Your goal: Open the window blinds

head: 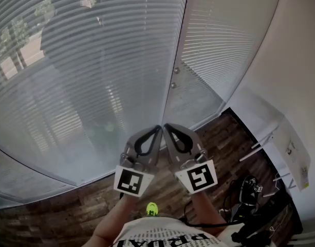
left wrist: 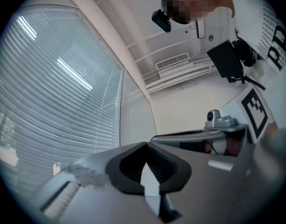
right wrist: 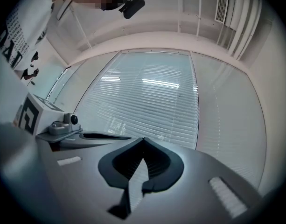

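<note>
Nothing done yet: the window blinds (head: 85, 76) hang fully lowered across the glass from 9 to 1 o'clock ahead of me, my left claw (head: 156, 130) and right claw (head: 167, 128) side by side toward 6 o'clock (both pinched shut, holding nothing), so the whole opening is left.

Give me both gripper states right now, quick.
Left gripper: closed, jaw tips together, holding nothing.
Right gripper: closed, jaw tips together, holding nothing.
</note>
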Available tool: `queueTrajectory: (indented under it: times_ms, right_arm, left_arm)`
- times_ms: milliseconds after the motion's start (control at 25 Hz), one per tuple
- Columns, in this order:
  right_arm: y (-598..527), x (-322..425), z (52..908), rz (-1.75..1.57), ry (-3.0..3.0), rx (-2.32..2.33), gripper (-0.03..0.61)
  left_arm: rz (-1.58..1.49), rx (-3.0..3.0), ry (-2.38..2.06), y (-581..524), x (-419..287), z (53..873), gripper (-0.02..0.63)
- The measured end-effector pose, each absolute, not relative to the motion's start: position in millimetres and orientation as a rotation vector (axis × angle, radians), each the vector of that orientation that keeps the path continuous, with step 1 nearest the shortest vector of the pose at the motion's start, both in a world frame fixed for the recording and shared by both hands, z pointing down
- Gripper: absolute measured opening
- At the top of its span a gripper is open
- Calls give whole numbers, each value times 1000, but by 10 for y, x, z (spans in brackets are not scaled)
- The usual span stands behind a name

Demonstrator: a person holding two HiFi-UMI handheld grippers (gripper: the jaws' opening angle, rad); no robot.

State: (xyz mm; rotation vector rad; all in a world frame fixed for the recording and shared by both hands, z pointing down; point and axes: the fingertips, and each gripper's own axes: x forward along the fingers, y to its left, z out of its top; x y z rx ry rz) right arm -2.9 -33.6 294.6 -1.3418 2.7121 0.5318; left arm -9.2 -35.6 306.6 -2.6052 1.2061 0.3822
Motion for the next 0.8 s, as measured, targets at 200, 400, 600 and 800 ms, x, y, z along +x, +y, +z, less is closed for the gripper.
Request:
queueTrajectory:
  times_ms: [200,400,600,800]
  right_arm:
    - [-401,5,3036,522,2720,-1332,8]
    - [-594,-42,3054,529,2728,-1335,8]
    - [-721,84,3088,554,2720,-1354,9]
    - [-931,109,3054,578,2717,-1382,9]
  left_arm:
    - [385,-2608,1221,-420,-60,3155,-9]
    - [383,-2607,1220,-612,-110,3168,-9]
    - [406,-2614,1198,-740,19,3200,-9]
    - [407,-2614,1180,-952,42,3160,-9]
